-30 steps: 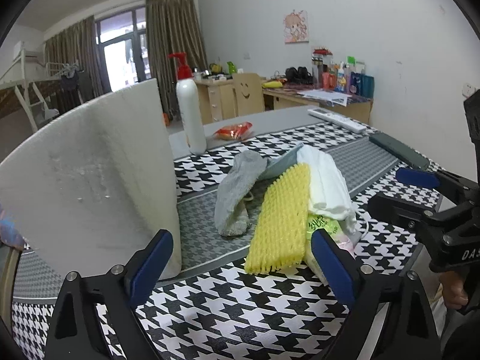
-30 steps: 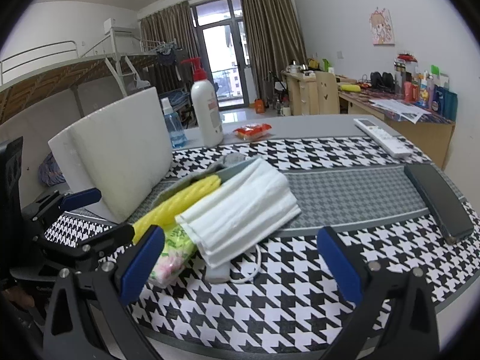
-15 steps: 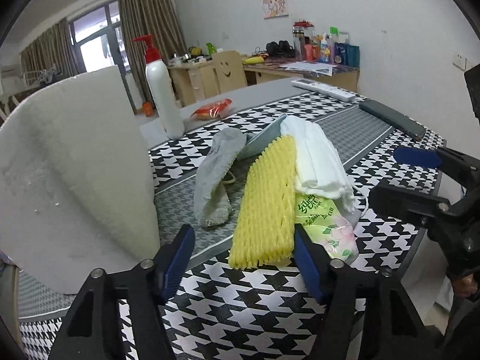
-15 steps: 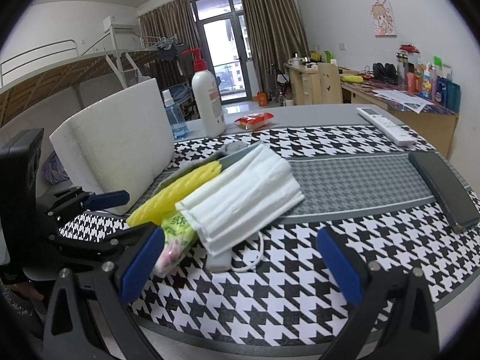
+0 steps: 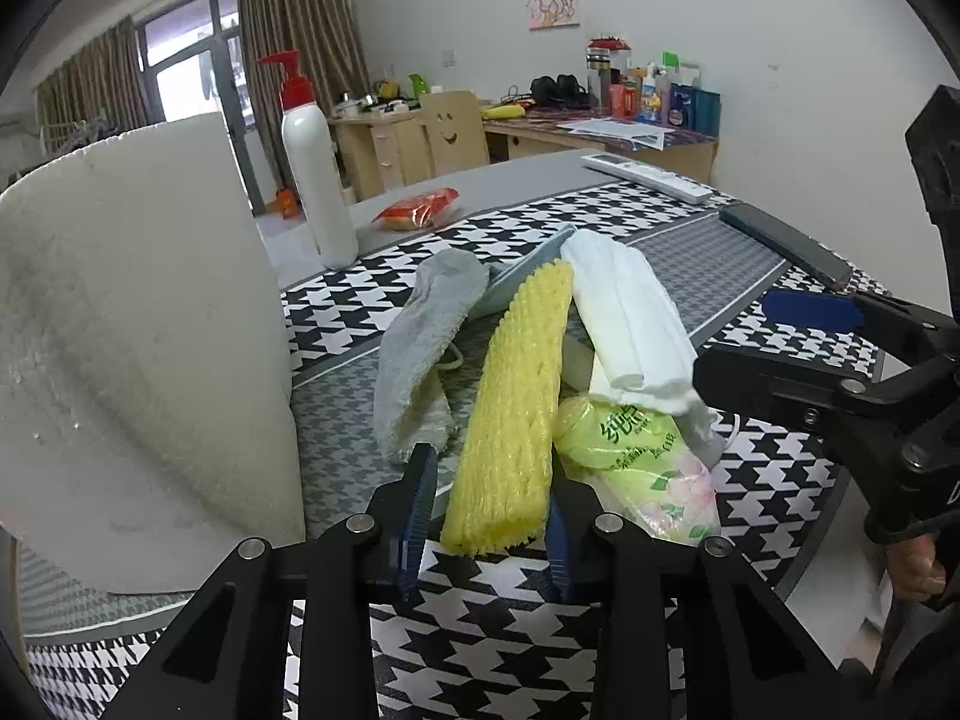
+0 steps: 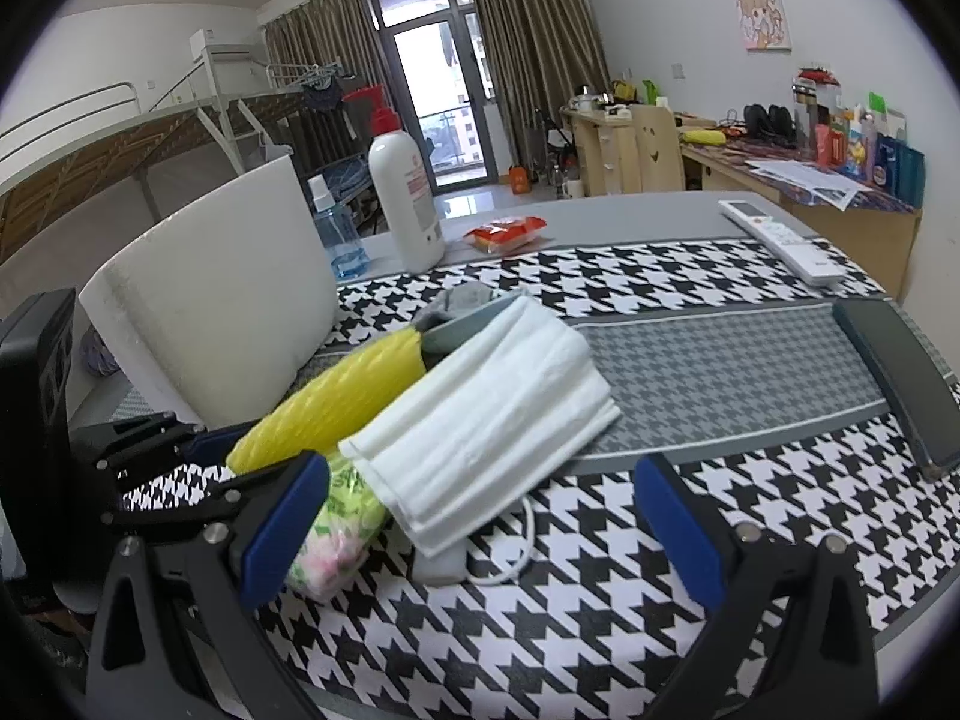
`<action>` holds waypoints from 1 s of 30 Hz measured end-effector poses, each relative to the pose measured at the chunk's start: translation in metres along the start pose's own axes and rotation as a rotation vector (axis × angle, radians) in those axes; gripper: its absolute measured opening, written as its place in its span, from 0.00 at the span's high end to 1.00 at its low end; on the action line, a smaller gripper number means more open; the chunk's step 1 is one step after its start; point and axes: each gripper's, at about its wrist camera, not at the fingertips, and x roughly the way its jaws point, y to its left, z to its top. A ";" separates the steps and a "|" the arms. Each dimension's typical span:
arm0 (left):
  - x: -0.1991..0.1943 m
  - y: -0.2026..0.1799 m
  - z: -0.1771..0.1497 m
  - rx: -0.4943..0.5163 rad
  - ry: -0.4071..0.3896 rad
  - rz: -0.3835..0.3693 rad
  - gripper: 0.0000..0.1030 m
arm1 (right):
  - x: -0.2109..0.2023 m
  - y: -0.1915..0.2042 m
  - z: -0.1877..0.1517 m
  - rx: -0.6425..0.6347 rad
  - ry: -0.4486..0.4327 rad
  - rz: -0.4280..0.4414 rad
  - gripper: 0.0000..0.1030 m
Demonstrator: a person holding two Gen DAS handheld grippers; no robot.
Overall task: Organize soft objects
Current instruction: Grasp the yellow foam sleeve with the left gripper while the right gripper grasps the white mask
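Even daylight, moderately bright; source is the balcony door (image 6: 441,120) at the back, which is blown out white in both views. Soft, faint shadows under the items on the table (image 6: 690,354). No harsh glare. Strong fisheye bending: walls and table edge curve, dark vignette in all corners. Centre sharp; the close white foam block (image 5: 138,348) looks slightly soft.

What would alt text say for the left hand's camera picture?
The left gripper is closing around the near end of a yellow foam net on a houndstooth tablecloth. Beside it lie a grey sock, a white cloth and a green tissue pack.
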 end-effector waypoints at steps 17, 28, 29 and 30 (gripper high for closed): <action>0.006 0.002 0.004 -0.005 0.010 -0.049 0.89 | 0.031 -0.002 0.014 0.020 0.080 0.008 0.15; 0.006 0.002 0.003 -0.003 0.008 -0.063 0.89 | 0.035 -0.007 0.013 0.056 0.108 0.019 0.58; 0.006 0.002 0.003 -0.002 0.008 -0.065 0.89 | 0.033 -0.008 0.013 0.058 0.106 0.021 0.64; 0.006 0.002 0.003 0.002 0.009 -0.067 0.89 | 0.032 -0.007 0.013 0.059 0.105 0.022 0.66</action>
